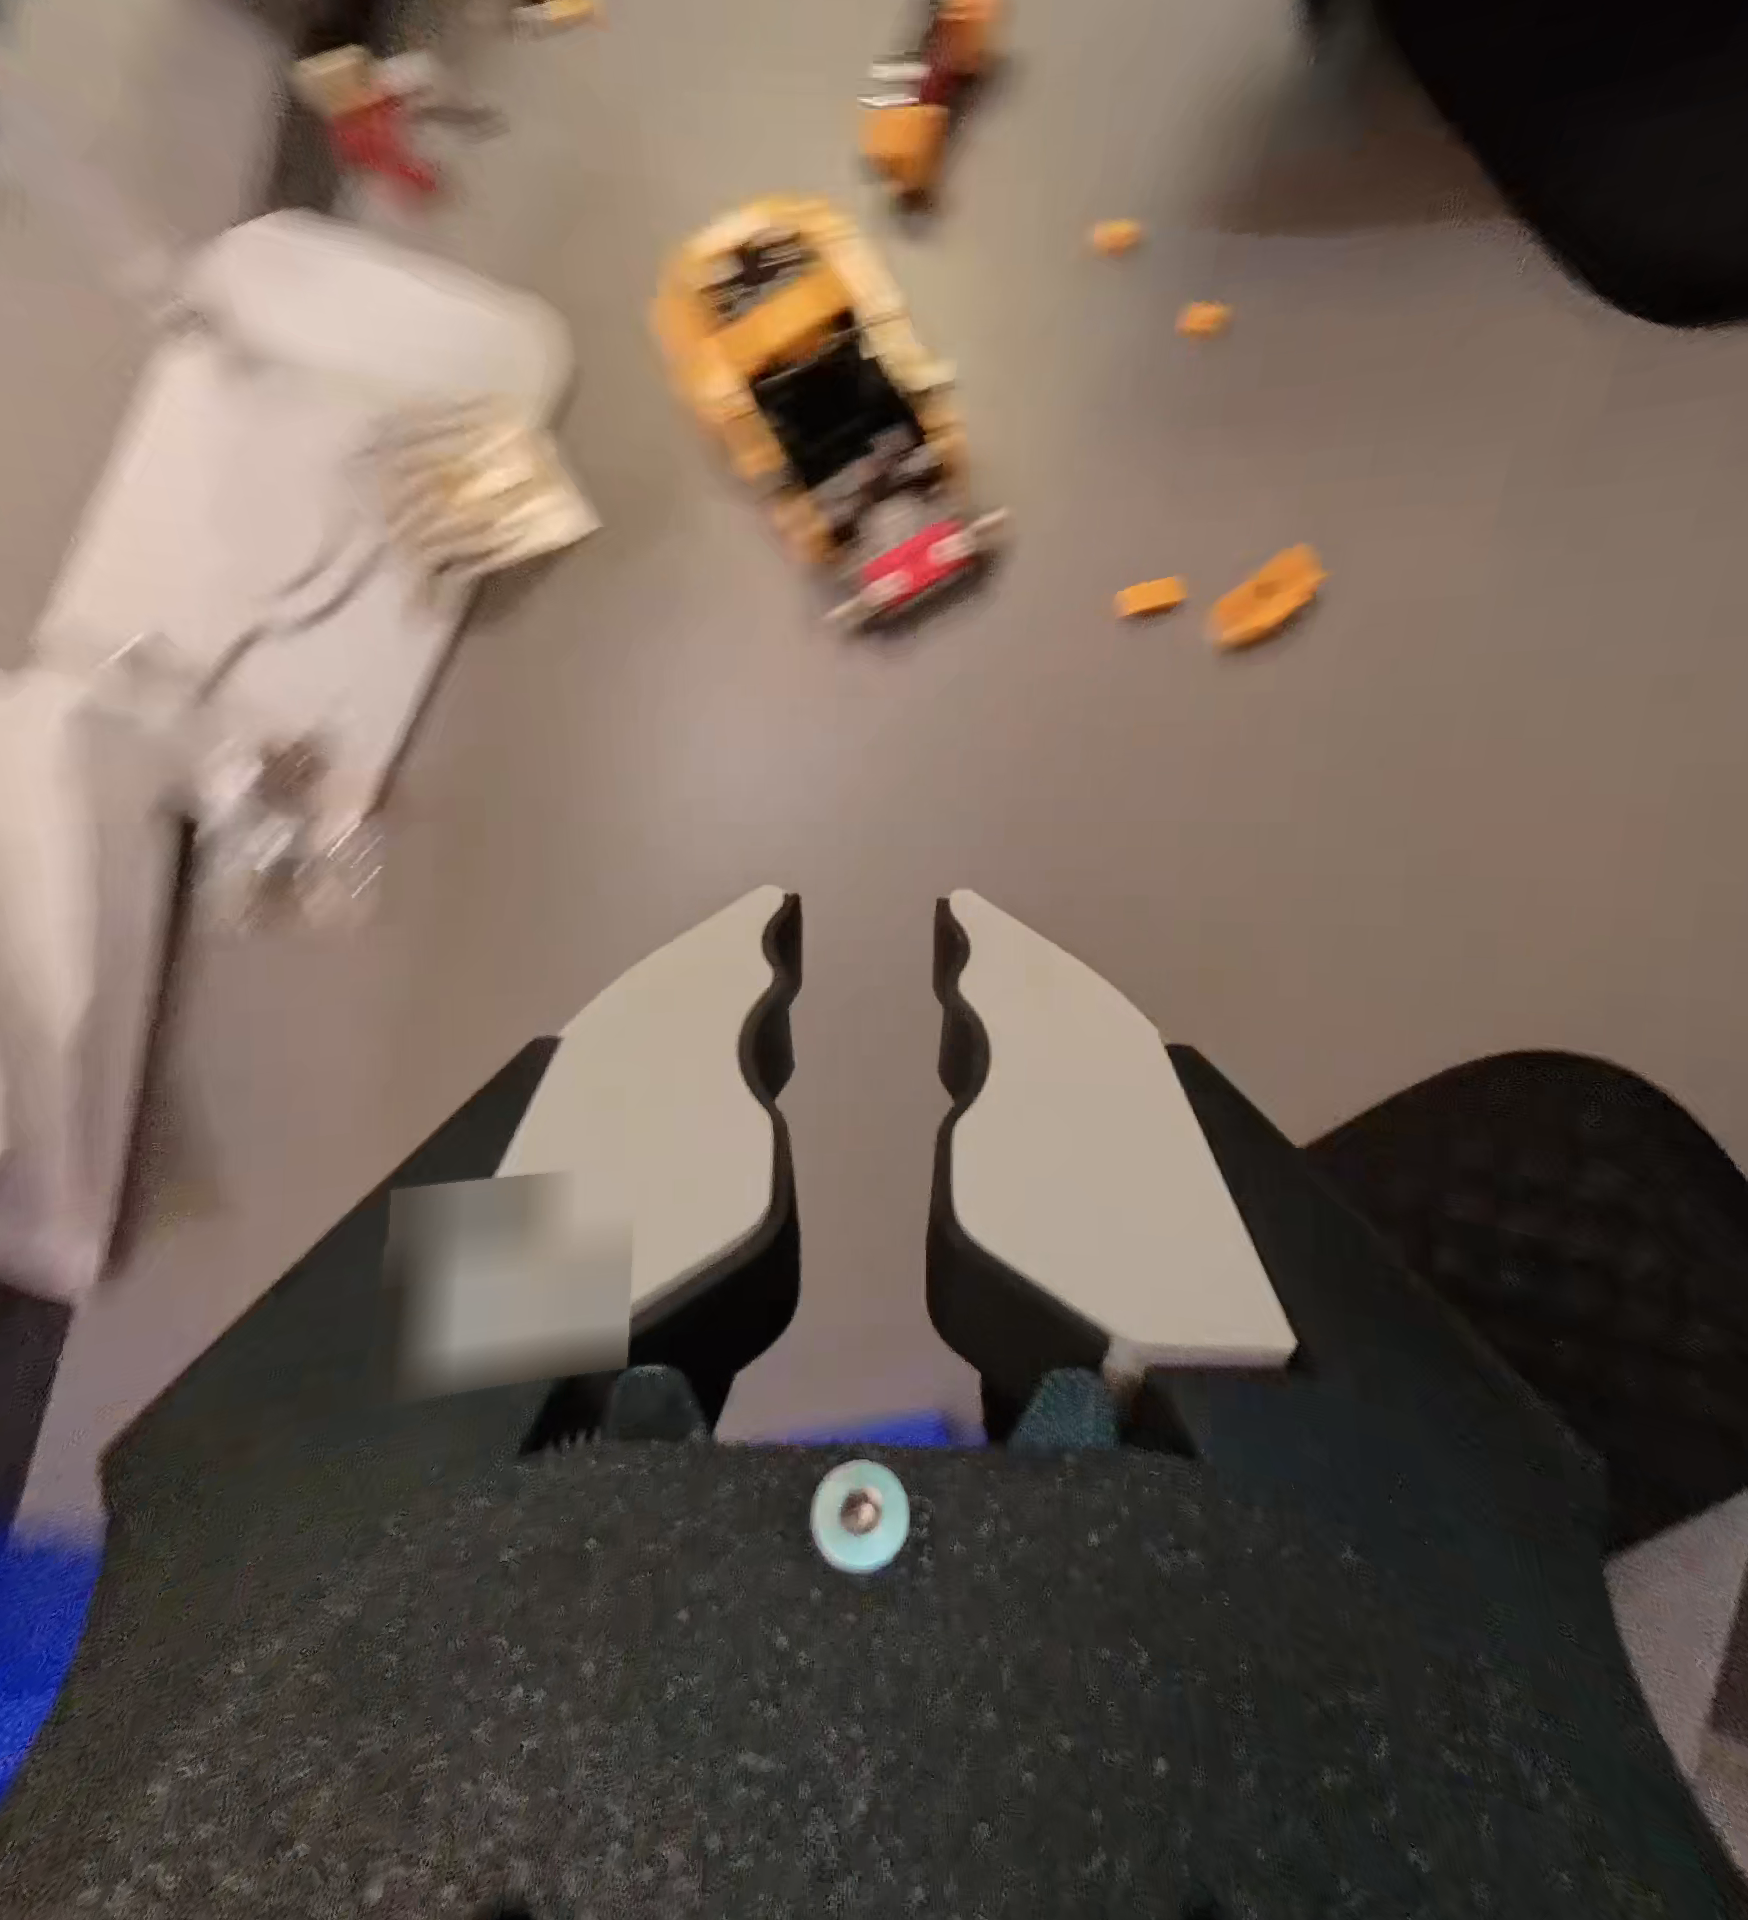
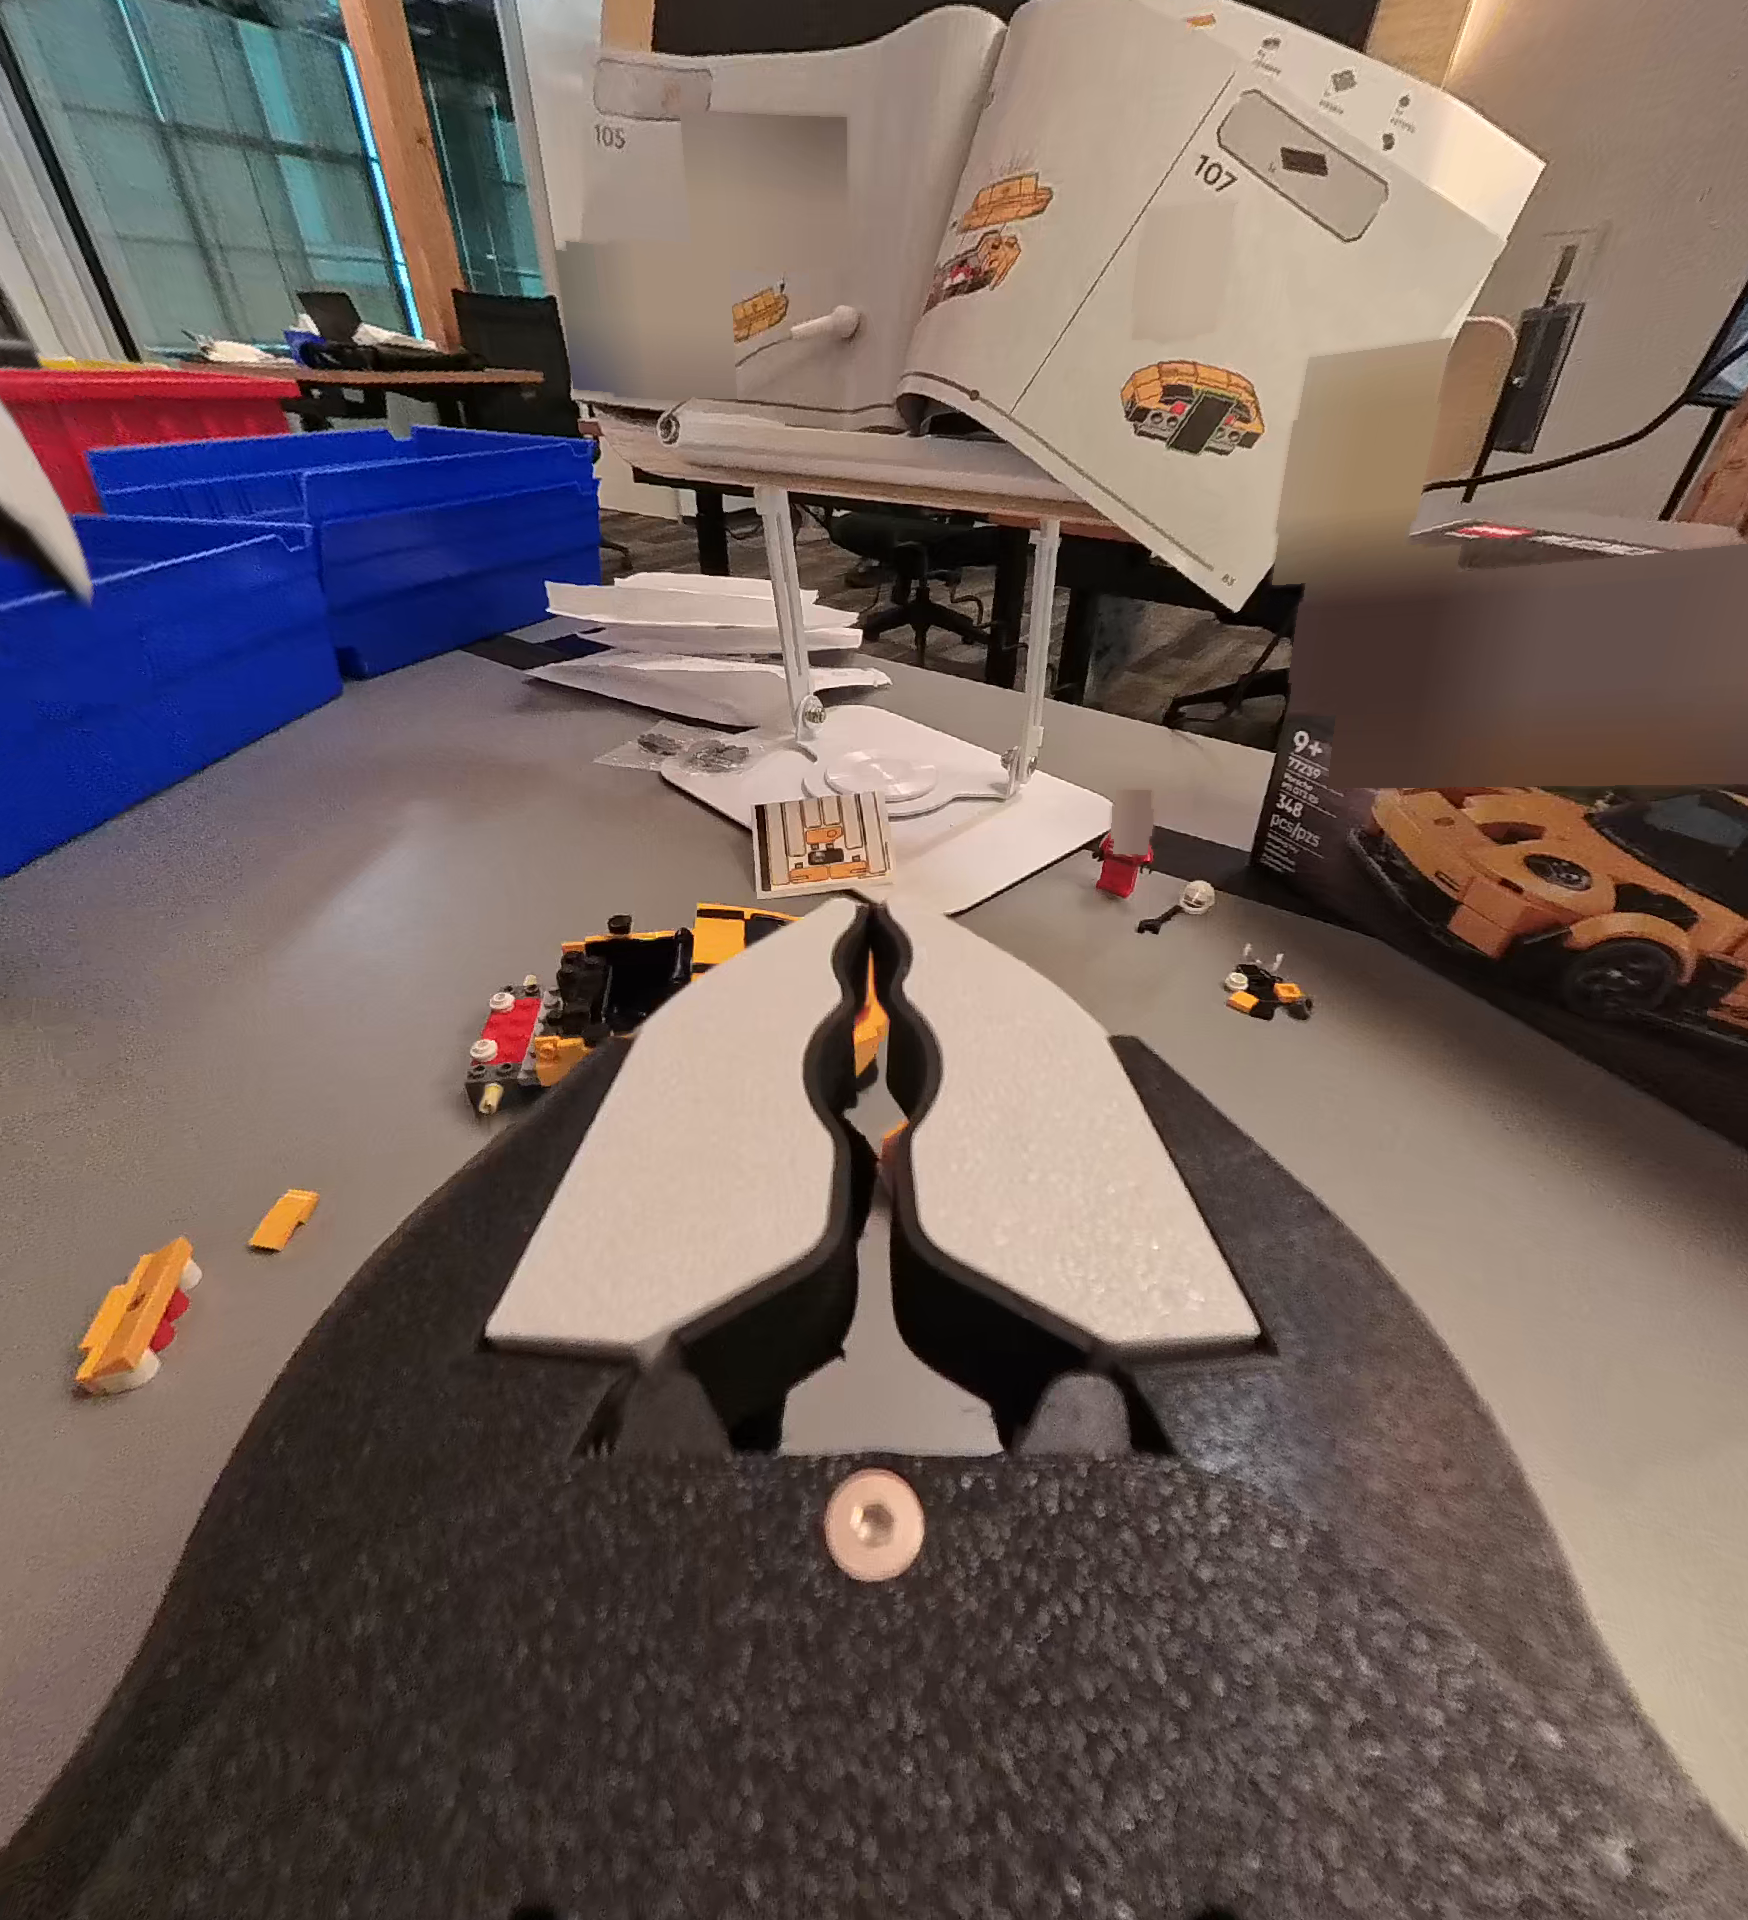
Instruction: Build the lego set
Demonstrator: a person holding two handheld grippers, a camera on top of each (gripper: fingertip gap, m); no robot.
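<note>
the left gripper (image 1: 868,914) hovers high over the grey desk (image 1: 1369,831), jaws parted and empty. the half-built yellow car (image 2: 600,997) lies mid-desk, with loose yellow pieces (image 2: 137,1314) toward the near left edge. the right gripper (image 2: 868,920) sits low by the car, jaws nearly together; a sliver of yellow shows between them, though whether it is gripped cannot be told. the next piece likely wants a square, gentle press.

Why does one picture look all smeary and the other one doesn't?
Left wrist view: motion blur smears the yellow car and loose pieces, though the left gripper stays sharp. Right wrist view: the car and instruction booklet look crisp, but the wide lens bends the edges.
</note>
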